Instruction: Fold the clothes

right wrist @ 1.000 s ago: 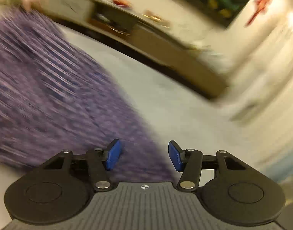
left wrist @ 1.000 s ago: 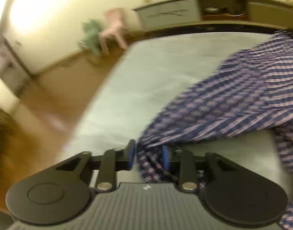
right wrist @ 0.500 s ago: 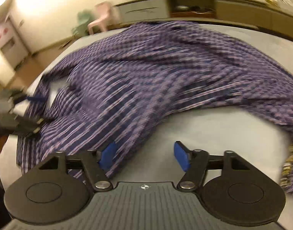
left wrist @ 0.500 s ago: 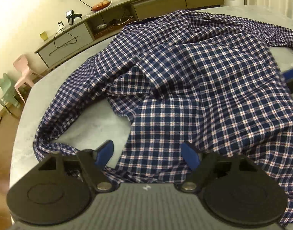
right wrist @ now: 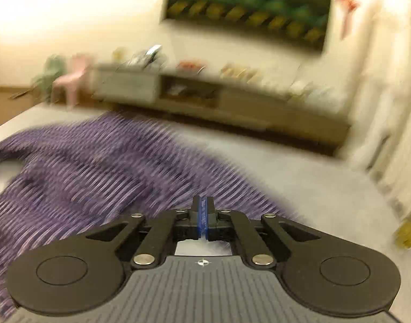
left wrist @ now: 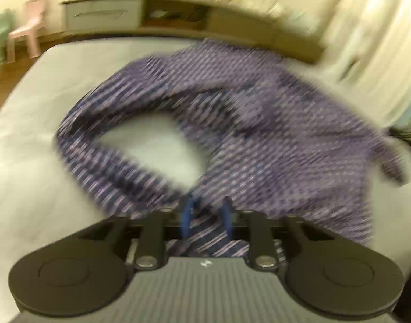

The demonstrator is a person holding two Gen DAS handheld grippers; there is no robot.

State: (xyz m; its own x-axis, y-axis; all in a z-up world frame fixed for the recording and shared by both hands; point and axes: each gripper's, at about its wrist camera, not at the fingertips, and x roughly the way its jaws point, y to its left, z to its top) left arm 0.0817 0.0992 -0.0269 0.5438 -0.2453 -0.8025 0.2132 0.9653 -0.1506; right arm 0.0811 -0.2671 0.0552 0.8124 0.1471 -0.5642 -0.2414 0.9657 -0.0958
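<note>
A: Two views, both blurred. Take the left wrist one.

B: The left claw (left wrist: pixel 206 219) has its blue fingers drawn in close with a bunch of the navy-and-white checked cotton shirt (left wrist: pixel 259 134) pinched between them. The shirt sprawls rumpled over the pale grey bed (left wrist: pixel 44 161); one part curves round a bare patch of bedding. A pink plastic child's chair (left wrist: pixel 28 27) and a long low wooden sideboard (left wrist: pixel 178 18) stand beyond the bed.

A: And the right wrist view?

B: The right claw (right wrist: pixel 202 218) is fully closed, its blue pads pressed flat together. The checked cloth (right wrist: pixel 98 175) lies just ahead of and beside its tips, but whether any of it is caught between the pads I cannot tell. A dark-framed picture (right wrist: pixel 248 8) hangs on the wall above the sideboard.

A: Which step, would you judge?

B: The shirt is neither flat nor folded. My guess is that it is being taken hold of at its near edge for spreading out, with the left grip certain and the right one doubtful.

A: What does the next move call for?

B: Probably both grips holding firm, well apart, so the cloth is drawn taut and laid flat without slipping out.
</note>
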